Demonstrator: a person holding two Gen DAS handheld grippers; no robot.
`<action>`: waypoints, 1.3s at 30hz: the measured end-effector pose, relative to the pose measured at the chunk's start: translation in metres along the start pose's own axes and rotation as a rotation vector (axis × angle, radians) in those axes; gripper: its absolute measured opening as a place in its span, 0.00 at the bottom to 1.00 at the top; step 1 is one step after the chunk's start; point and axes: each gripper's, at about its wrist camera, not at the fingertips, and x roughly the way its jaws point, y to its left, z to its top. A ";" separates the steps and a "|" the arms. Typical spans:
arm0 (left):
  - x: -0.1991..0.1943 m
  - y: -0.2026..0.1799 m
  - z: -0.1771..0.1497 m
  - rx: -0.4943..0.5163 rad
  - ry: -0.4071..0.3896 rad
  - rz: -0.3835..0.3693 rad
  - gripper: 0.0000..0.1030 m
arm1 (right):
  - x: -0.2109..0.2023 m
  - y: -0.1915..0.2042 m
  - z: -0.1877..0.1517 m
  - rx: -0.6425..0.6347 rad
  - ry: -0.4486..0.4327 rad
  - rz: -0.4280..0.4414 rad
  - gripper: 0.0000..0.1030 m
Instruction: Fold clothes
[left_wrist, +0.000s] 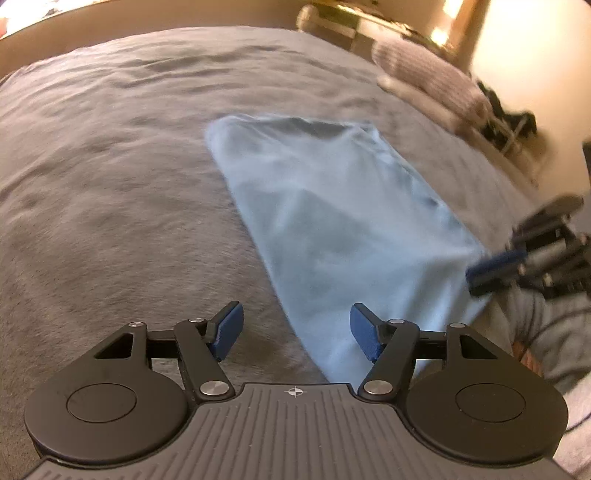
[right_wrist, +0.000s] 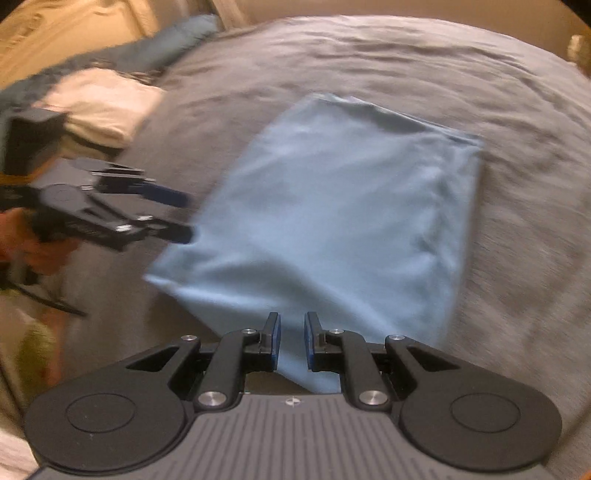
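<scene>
Lying on a grey bed cover (left_wrist: 110, 166): one light blue garment (left_wrist: 332, 206), folded into a long, roughly rectangular panel, soft matte cloth with shallow creases and a darker fold along its far edge; blurred in both views. Bed cover: grey, fuzzy, rumpled in low ridges. Left gripper (left_wrist: 295, 328): black linkage arms, blue pads, jaws standing wide apart with nothing pinched; the garment's near corner runs under its right-hand finger (left_wrist: 364, 332), contact not discernible. Right gripper (right_wrist: 293, 339): same build, jaws drawn close with a narrow gap, a strip of the garment's near edge between the pads; whether they press it I cannot tell. Beyond: folded pale clothes (right_wrist: 103, 103) stacked at the bed's left side; a grey knitted pillow (left_wrist: 424, 74) far right.
</scene>
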 end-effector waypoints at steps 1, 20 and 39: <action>-0.001 0.004 0.001 -0.017 -0.003 -0.001 0.59 | 0.002 0.005 0.002 -0.020 -0.001 0.029 0.14; 0.005 0.013 -0.003 -0.043 0.007 0.018 0.56 | 0.053 0.082 0.003 -0.444 0.086 0.086 0.14; -0.012 0.006 -0.006 0.001 -0.008 -0.002 0.58 | 0.038 0.050 0.015 -0.297 0.078 0.161 0.13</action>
